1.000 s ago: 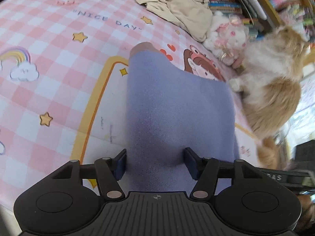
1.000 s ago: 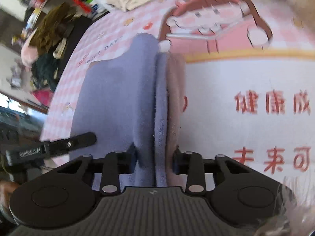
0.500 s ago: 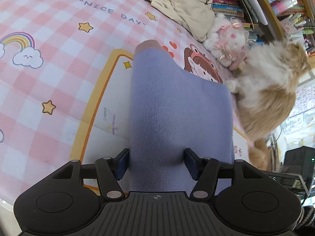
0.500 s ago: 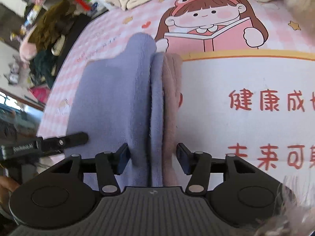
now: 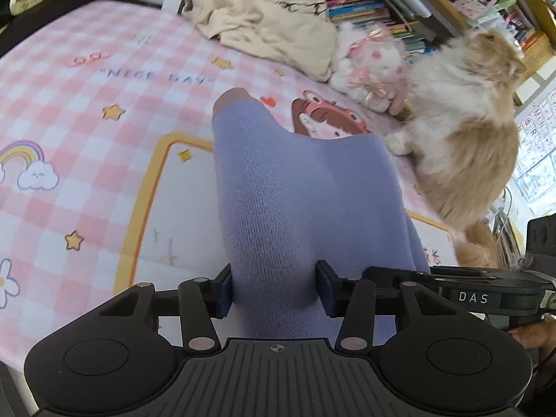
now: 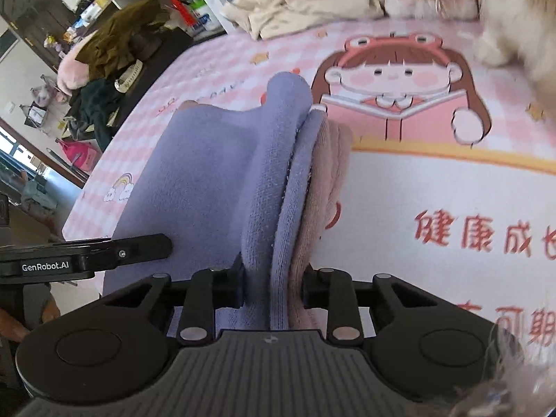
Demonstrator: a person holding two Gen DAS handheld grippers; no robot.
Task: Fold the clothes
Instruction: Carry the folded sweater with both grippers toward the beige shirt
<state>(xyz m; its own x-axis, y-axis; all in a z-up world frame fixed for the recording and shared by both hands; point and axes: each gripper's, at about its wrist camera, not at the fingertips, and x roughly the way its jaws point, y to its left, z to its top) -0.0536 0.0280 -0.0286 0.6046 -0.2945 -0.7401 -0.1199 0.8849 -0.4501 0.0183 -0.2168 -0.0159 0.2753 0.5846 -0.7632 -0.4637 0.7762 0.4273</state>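
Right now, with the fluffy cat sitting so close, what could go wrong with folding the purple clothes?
1. The fluffy cream-and-ginger cat sits beside the lavender knitted garment; it might paw or step on it.
2. The right gripper is closing on thick stacked layers; one could slip out.
3. The left gripper is also closing; it may bunch the knit.

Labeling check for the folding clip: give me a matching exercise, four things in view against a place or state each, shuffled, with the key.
Things:
1. lavender knitted garment
2. crumpled beige cloth
3. fluffy cream-and-ginger cat
4. white plush toy with pink bows

Places or states:
A. sits at the right edge of the pink checked mat
B. lies at the far edge of the mat, in front of the books
C. lies between the beige cloth and the cat
D. runs between the jaws of the left gripper and the right gripper

Pairs: 1-D, 2-B, 3-A, 4-C
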